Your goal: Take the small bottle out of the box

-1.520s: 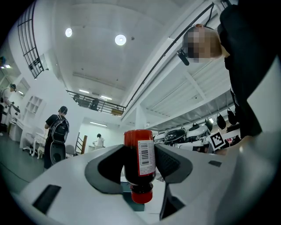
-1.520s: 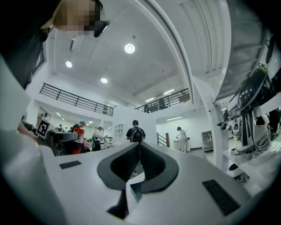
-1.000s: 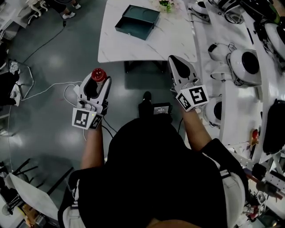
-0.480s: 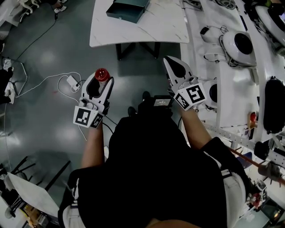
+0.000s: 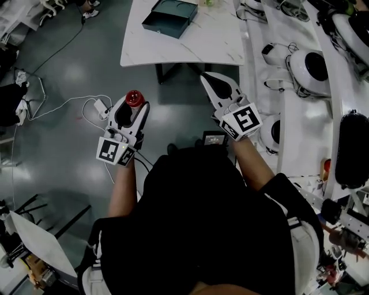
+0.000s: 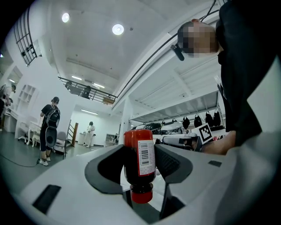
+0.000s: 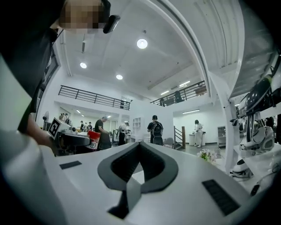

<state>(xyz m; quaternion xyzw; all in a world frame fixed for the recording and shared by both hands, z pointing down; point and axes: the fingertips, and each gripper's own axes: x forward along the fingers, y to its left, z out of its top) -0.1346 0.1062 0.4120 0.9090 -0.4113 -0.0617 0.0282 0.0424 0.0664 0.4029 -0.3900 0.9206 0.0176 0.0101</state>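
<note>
We grip the small red barcode-labelled bottle (image 6: 139, 160) in our left claw (image 5: 134, 105), well apart from the open teal metal box (image 5: 170, 17) on the far white table (image 5: 222, 43); right claw (image 7: 138, 148) closed, empty. Removal looks done.

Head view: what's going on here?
A person holds a gripper in each hand. The left gripper is shut on a small dark bottle with a red cap and label, held over the grey floor, short of the white marble table where the dark teal box sits. The right gripper is shut and empty.
</note>
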